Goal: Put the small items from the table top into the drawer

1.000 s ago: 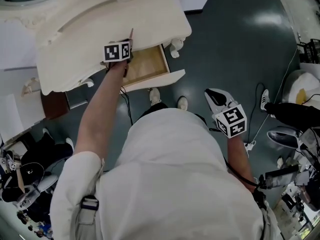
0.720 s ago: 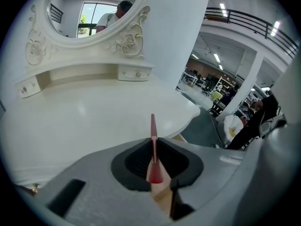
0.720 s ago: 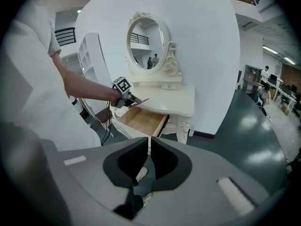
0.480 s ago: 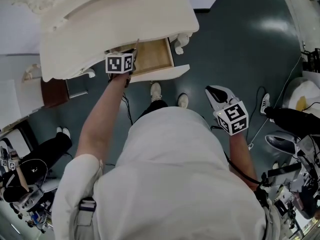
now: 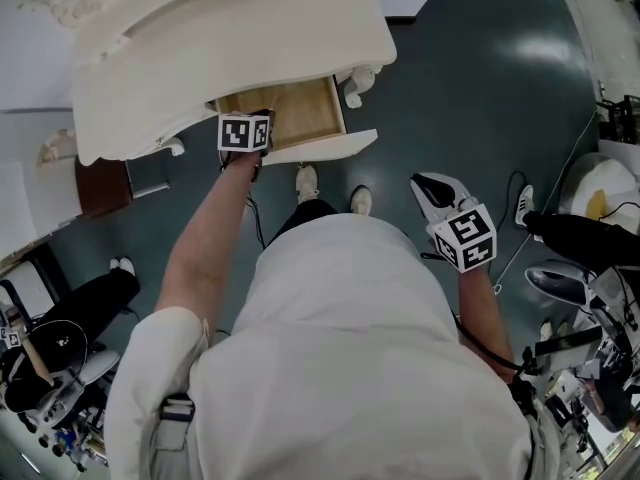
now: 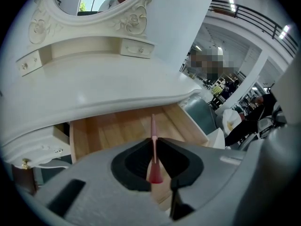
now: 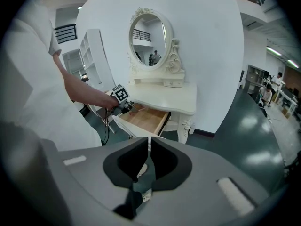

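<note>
My left gripper (image 6: 154, 144) is shut on a thin pink stick (image 6: 153, 126), whose tip points out over the open wooden drawer (image 6: 122, 131). In the head view this gripper (image 5: 250, 120) hovers at the drawer's (image 5: 295, 108) front left corner, under the edge of the white dressing table top (image 5: 230, 38). My right gripper (image 5: 424, 186) hangs apart to the right over the dark floor; its jaws (image 7: 149, 144) are shut with nothing between them. No small items show on the table top (image 6: 94, 88). What lies on the drawer's floor is partly hidden.
An oval mirror (image 7: 149, 34) with two little drawers (image 6: 136, 47) stands on the dressing table. A brown cabinet (image 5: 100, 186) sits left of it. Cables, shoes and equipment (image 5: 590, 268) crowd the floor at right. A person (image 5: 60, 338) sits at lower left.
The left gripper has drawn back from under the table top toward the drawer's front edge, still holding the pink stick. The right gripper has stayed put.
</note>
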{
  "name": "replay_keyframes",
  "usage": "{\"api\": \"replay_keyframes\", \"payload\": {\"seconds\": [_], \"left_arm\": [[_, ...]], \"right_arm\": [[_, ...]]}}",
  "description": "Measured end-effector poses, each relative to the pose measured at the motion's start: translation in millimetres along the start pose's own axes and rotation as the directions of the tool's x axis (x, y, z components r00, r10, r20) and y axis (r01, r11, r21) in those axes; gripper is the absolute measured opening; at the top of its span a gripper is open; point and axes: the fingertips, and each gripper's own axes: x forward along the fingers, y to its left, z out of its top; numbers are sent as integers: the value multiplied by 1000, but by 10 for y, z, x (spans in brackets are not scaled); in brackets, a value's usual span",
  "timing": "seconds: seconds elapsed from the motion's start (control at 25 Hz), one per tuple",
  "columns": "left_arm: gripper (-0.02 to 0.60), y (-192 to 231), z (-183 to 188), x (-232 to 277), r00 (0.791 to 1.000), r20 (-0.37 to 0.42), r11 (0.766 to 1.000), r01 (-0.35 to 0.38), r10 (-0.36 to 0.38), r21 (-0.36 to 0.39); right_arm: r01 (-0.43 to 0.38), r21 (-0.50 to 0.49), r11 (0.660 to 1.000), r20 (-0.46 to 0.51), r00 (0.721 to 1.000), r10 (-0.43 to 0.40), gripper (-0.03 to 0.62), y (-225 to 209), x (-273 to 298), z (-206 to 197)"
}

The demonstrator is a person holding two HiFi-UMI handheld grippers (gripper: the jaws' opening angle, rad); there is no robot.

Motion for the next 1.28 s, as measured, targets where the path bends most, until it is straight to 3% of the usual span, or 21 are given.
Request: {"api": "replay_keyframes", "payload": {"seconds": [0.68, 1.28], "left_arm": [[44, 183, -70, 700, 986, -164, 999, 29, -24, 28], [48, 252, -129, 963, 976, -218, 998, 37, -24, 58]], "right_arm": [[65, 51, 997, -71, 996, -61, 20, -11, 84, 45], [88, 92, 992, -99, 992, -78, 20, -23, 152, 86]]}}
